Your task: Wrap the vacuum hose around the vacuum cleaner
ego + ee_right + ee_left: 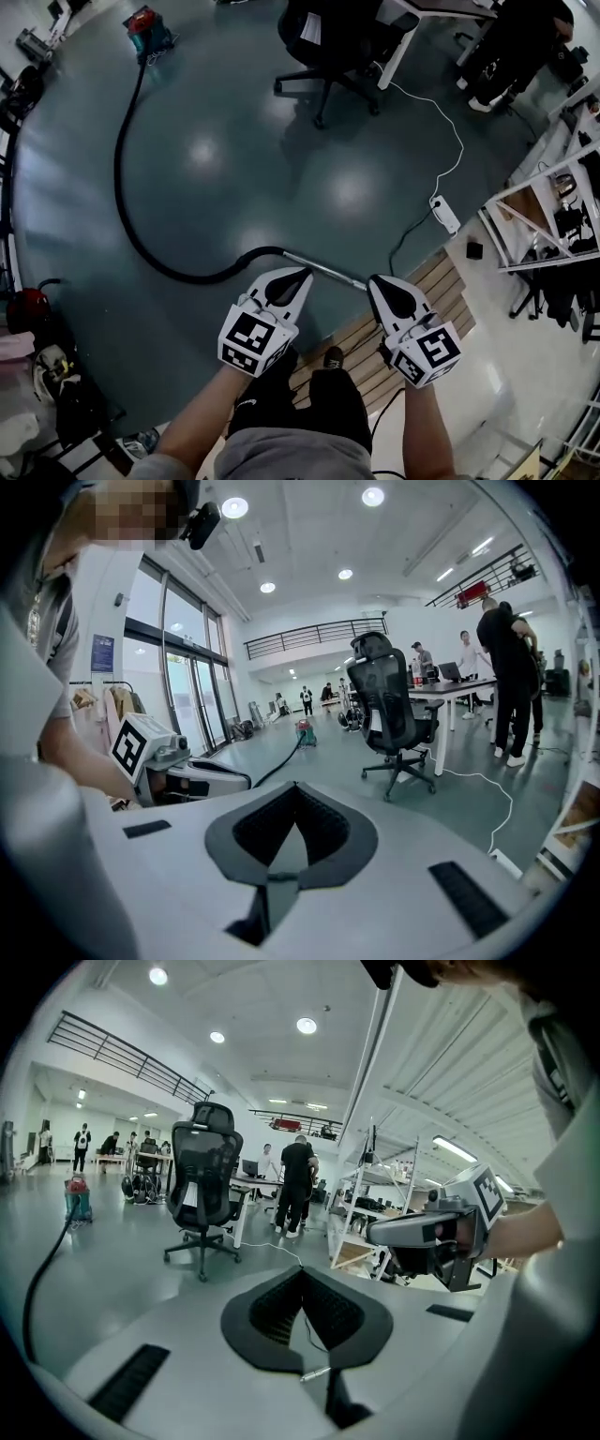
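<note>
Left gripper and right gripper are held side by side, each with jaws pressed together on nothing. Just beyond their tips lies the metal wand of the vacuum hose, which curves across the floor to the far vacuum cleaner.

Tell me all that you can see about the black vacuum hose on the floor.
The vacuum hose is black, long and looks flexible. It starts at the vacuum cleaner far off, sweeps in one wide curve across the grey-green floor, and ends in a straight metal tube in front of the person. It lies flat on the floor, not wrapped. Nothing holds it: the left tool and the right tool are both shut and empty.
</note>
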The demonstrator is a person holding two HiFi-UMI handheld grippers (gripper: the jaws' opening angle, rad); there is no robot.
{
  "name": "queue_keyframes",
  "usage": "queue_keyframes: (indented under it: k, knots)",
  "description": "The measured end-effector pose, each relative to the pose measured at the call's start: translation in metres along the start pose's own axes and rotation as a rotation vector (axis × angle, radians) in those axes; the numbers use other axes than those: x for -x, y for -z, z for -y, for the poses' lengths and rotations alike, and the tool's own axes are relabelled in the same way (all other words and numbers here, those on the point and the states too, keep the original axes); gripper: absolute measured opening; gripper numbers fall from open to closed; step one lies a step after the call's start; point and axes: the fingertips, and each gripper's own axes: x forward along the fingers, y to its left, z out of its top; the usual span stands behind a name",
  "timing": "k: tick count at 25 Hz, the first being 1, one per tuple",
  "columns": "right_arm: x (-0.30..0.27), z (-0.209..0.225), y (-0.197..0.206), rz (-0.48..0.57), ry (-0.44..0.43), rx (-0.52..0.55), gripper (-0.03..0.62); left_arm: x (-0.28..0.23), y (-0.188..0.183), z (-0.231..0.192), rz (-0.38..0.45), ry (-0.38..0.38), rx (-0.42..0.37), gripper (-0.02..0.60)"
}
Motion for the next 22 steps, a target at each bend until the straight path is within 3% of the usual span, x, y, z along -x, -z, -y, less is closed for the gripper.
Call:
queue_keyframes:
  k: [7,16,22]
  knots:
    - [-0.012,0.031,0.013,-0.027,0.023,-0.014,0.005,-0.035,0.009,-0.011,-0.05,0.025,0.007,0.006]
    - [-0.012,0.099,0.06,-0.157,0.033,-0.026,0.005,-0.09,0.032,-0.016,-0.152,0.042,0.019,0.006]
    - [-0.039,0.145,0.134,-0.223,0.002,-0.089,0.005,-0.157,0.104,-0.02,-0.26,0.109,-0.025,0.006]
